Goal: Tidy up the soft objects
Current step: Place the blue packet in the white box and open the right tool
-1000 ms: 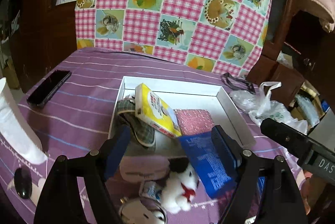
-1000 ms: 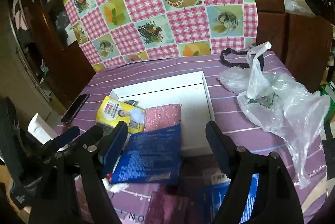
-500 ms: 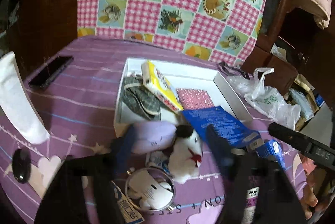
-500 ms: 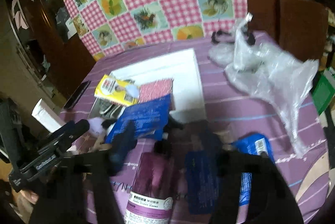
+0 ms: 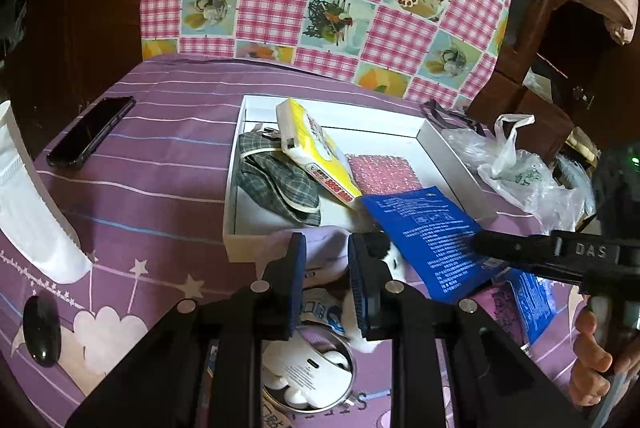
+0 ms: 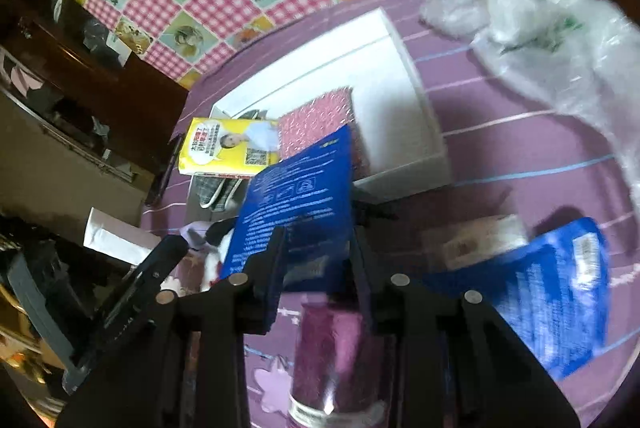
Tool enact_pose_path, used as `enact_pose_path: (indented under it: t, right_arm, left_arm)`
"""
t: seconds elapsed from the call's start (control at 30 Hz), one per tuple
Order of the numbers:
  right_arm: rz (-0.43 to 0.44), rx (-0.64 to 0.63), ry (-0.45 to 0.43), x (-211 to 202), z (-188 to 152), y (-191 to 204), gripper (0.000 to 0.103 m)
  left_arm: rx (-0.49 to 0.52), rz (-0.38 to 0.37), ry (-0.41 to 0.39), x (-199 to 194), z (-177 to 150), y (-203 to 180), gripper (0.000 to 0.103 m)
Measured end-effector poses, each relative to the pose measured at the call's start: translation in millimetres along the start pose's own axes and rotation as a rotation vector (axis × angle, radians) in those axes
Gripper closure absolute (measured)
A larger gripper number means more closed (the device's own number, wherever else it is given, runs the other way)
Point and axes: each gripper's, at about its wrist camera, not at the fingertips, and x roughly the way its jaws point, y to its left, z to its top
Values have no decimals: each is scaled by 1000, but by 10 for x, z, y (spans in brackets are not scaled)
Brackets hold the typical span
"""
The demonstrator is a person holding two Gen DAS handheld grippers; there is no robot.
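In the left wrist view, a black phone (image 5: 90, 132) lies at the left on the purple cloth (image 5: 160, 188). At centre sits the white box (image 5: 456, 164), holding a plaid cloth (image 5: 276, 180), a yellow pack (image 5: 316, 156) and a pink sponge (image 5: 380, 174). Low centre, your left gripper (image 5: 326, 276) is narrowing around a lilac soft item (image 5: 324, 248); contact isn't clear. In the right wrist view, your right gripper (image 6: 318, 268) is closing on the blue packet (image 6: 296, 204) at centre.

Left claw (image 5: 327, 260) closing, angled downward; right claw (image 6: 318, 252) closing, angled downward too
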Motion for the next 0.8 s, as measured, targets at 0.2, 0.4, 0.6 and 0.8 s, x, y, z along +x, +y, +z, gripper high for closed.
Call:
enact_pose_path:
  t: [0.2,0.4,0.6,0.8]
  right_arm:
    - [95,63,18,206,238,23,97]
    - [50,120,-82,253,595,3,99]
    - [-122,106,-153,332,723,10,99]
    - [-166,32,-94,205,600,9,83]
  left_arm:
    - [-19,-33,16,78,66,6,82]
    - [13,22,-34,118,182,-78,82]
    - [-22,30,-27,176,212,-85,79]
    - [-43,102,-79,34,167,25,50]
